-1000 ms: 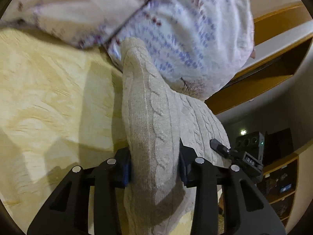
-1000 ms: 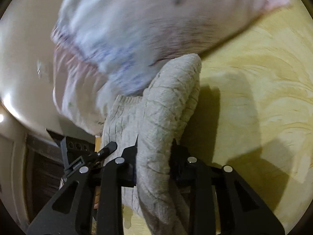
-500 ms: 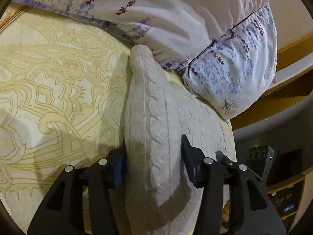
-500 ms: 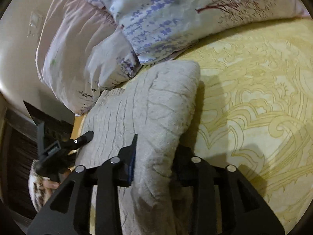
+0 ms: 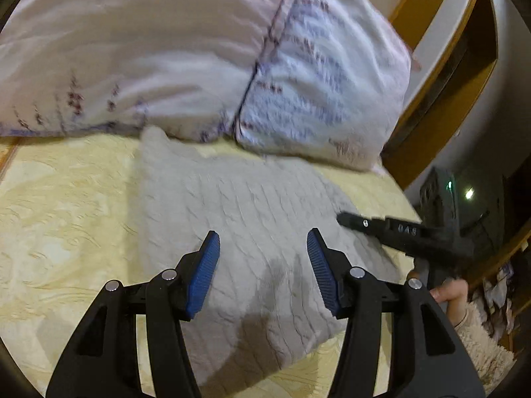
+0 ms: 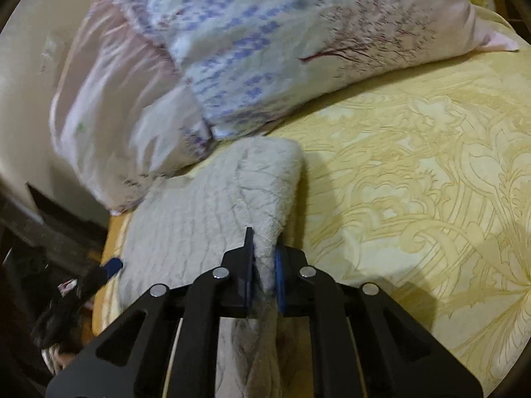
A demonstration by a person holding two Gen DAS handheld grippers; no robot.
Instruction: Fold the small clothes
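A: Where does the knit sweater (image 5: 252, 232) lie?

B: Folded on the yellow bedspread (image 6: 415, 182), its far edge touching the floral pillows (image 5: 199, 59) toward 12 o'clock.

A: And the left gripper (image 5: 262, 248)?

B: Its blue pads stand apart above the knit, gripping nothing, though blur makes any contact hard to judge.

A: The right gripper (image 6: 264, 258)?

B: Its jaws have just been closing and are pinched on the sweater's thick fold. In the left view it sits at 3 o'clock.
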